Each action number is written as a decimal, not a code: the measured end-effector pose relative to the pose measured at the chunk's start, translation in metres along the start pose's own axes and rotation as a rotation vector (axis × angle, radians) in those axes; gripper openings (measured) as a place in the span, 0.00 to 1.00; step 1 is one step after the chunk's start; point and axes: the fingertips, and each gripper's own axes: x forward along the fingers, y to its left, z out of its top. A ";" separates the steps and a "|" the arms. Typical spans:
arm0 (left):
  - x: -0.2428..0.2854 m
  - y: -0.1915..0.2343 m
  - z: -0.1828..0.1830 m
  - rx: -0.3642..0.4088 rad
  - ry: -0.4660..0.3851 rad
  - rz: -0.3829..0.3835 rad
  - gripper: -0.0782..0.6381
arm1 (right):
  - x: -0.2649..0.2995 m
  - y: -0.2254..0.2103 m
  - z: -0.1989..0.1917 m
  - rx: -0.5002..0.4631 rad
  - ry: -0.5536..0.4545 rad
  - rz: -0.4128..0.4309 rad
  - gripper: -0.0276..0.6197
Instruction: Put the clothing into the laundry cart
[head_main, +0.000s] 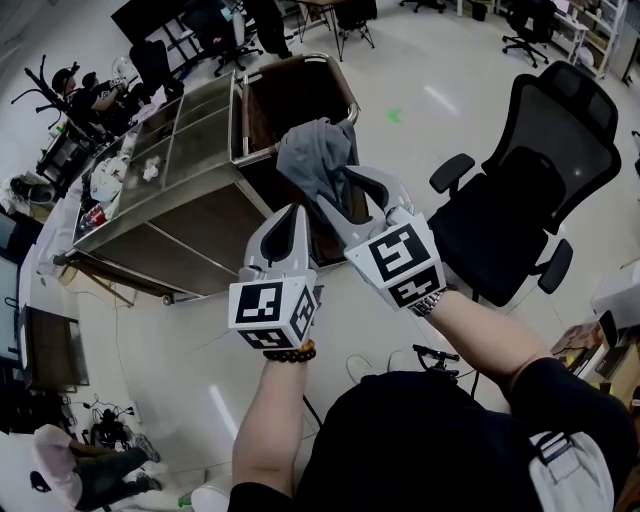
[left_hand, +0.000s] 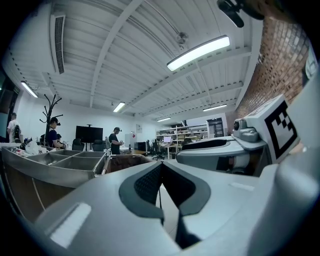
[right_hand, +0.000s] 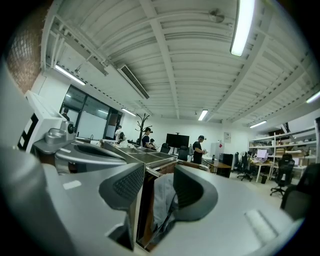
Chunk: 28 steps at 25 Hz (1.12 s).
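Note:
A grey garment (head_main: 315, 160) hangs bunched in the air just in front of the laundry cart (head_main: 190, 135), near the rim of its brown bag compartment (head_main: 290, 95). My right gripper (head_main: 335, 190) is shut on the garment. In the right gripper view the grey cloth (right_hand: 162, 200) lies between the jaws of that gripper (right_hand: 159, 175), with the cart's steel top (right_hand: 135, 157) behind. My left gripper (head_main: 296, 212) sits beside it on the left, shut on nothing. In the left gripper view its fingertips (left_hand: 161, 166) meet, and the cart (left_hand: 60, 167) is at the left.
A black office chair (head_main: 520, 200) stands close on the right. Small items (head_main: 110, 180) clutter the cart's left end. More chairs and desks (head_main: 340, 15) stand beyond the cart. Several people (right_hand: 198, 150) stand far off by a coat rack (left_hand: 50, 112).

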 end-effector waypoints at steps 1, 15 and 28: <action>-0.001 0.001 0.001 -0.002 -0.002 0.002 0.11 | 0.000 0.000 0.001 -0.001 -0.001 -0.002 0.32; -0.011 0.008 0.008 -0.005 -0.021 0.008 0.11 | -0.008 0.004 0.017 -0.034 -0.058 -0.071 0.07; -0.008 0.006 0.006 -0.008 -0.016 -0.008 0.11 | -0.006 0.006 0.016 -0.043 -0.046 -0.069 0.04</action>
